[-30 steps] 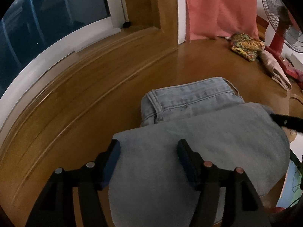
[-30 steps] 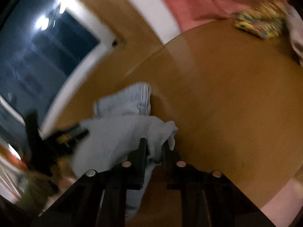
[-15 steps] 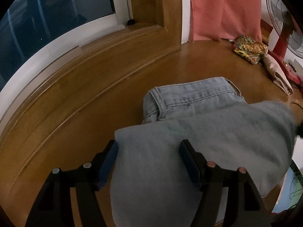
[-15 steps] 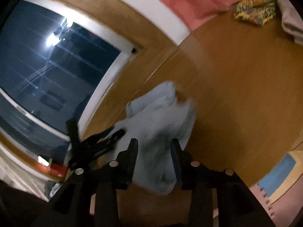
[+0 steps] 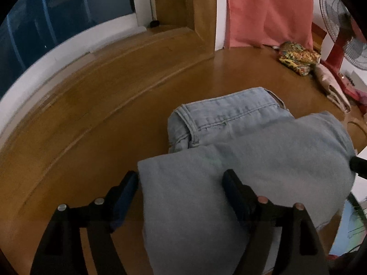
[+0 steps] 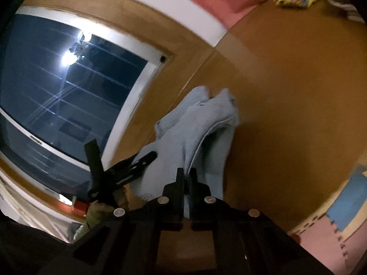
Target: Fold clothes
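Note:
Light blue jeans (image 5: pixel 229 123) lie folded on the wooden table (image 5: pixel 91 137), waistband toward the window. A folded-over leg panel (image 5: pixel 263 160) covers their near half. My left gripper (image 5: pixel 180 182) is open and straddles the near left corner of that panel; its left finger (image 5: pixel 127 188) sits just outside the cloth edge. In the right wrist view my right gripper (image 6: pixel 187 175) is shut on the jeans (image 6: pixel 197 133) at a seamed edge, and the cloth hangs lifted from it. The left gripper (image 6: pixel 128 169) shows there at the left. The right gripper's black tip (image 5: pixel 359 166) shows at the panel's right end.
A folded floral cloth (image 5: pixel 298 59) and a beige cloth (image 5: pixel 332 91) lie at the table's far right. A fan (image 5: pixel 344 23) and pink curtain (image 5: pixel 268 11) stand behind. A dark window (image 5: pixel 57 23) runs along the left. Foam floor mats (image 6: pixel 344 213) lie below the table edge.
My right gripper was shut on the cloth, opened half a second ago, and has shut again on the jeans' seamed edge while rolling over. The left gripper stayed open in place.

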